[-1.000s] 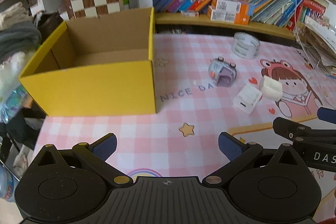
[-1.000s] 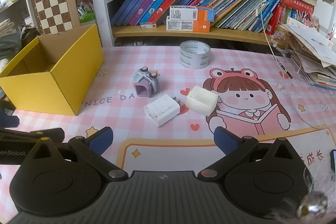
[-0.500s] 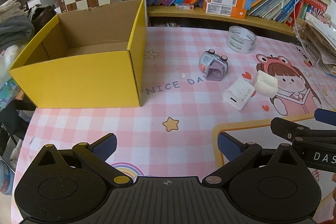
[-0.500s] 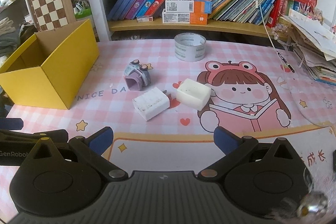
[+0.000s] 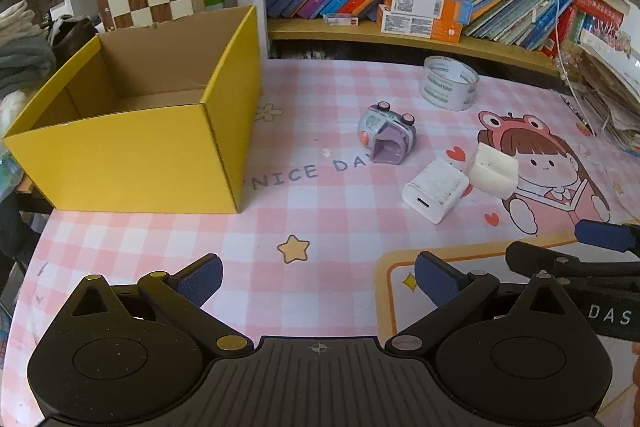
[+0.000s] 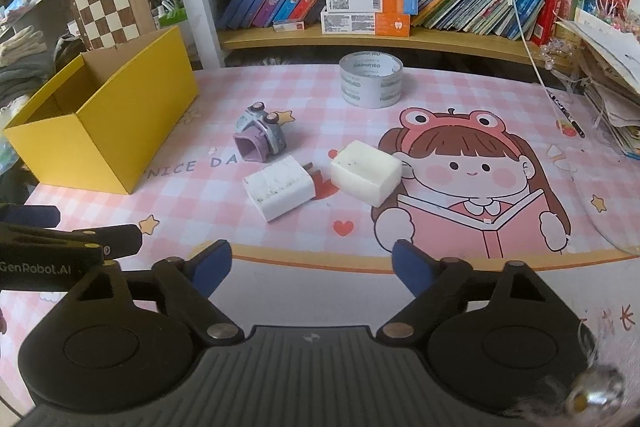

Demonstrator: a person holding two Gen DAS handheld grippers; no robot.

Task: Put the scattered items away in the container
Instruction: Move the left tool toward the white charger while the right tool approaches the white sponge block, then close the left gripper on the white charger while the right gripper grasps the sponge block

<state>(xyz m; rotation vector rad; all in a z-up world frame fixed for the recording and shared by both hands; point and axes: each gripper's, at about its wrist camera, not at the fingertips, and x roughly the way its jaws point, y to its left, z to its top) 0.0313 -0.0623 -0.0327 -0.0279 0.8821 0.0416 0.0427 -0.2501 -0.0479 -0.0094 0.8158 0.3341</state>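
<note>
Near the desk's left edge stands a yellow box; the left gripper's jaws are spread, the right gripper's closing on nothing.

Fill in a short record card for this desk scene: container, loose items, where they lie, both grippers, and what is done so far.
container: yellow cardboard box, open top, nothing visible inside
loose items: tape roll, toy car, white charger, cream block
placement: all four on the pink checked mat, beside the box
left gripper: open, empty
right gripper: jaws closing, nothing between them
progress: no item in the box yet
</note>
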